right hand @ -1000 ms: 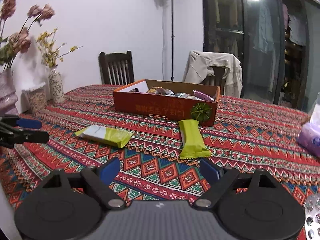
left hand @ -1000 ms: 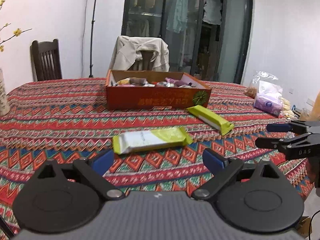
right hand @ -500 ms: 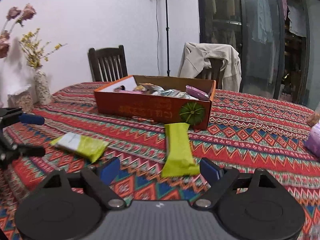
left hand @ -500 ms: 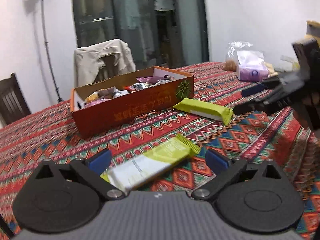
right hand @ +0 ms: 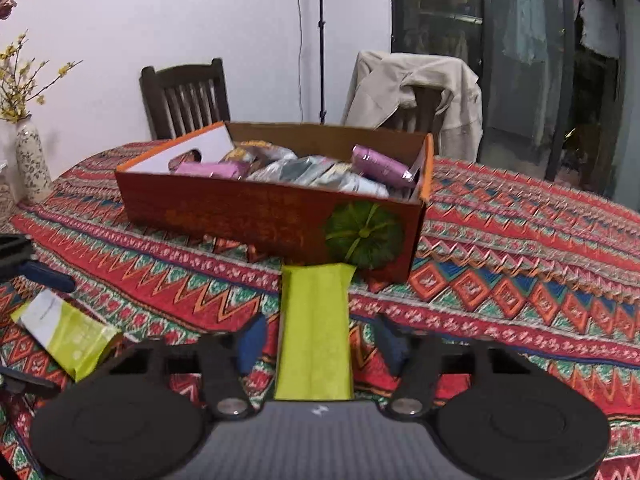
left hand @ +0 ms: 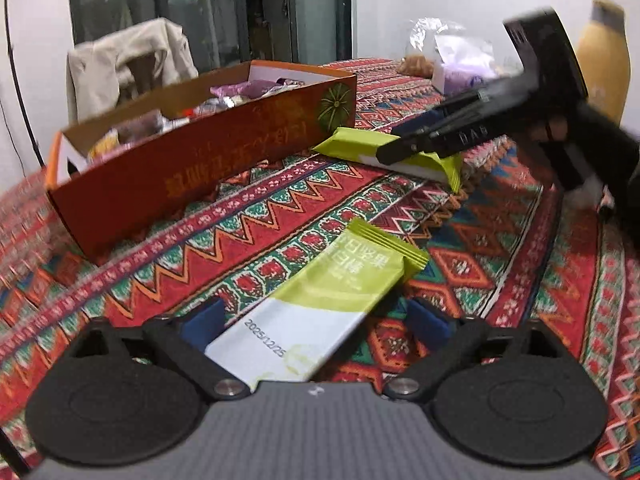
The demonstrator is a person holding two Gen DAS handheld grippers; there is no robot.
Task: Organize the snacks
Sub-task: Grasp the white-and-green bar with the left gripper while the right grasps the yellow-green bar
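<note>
Lying flat, green-and-white snack bar inside open left claw, plain green bar inside open, narrowing right claw

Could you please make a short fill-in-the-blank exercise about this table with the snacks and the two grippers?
1. Each gripper has a ____ snack bar between its fingers: the left gripper over the left bar, the right gripper over the right bar.
2. The orange box already holds several ____.
3. On the front of the box, at one end, is a round ____ emblem.
4. The table is covered with a patterned ____.

Missing words: green; snacks; green; tablecloth
</note>
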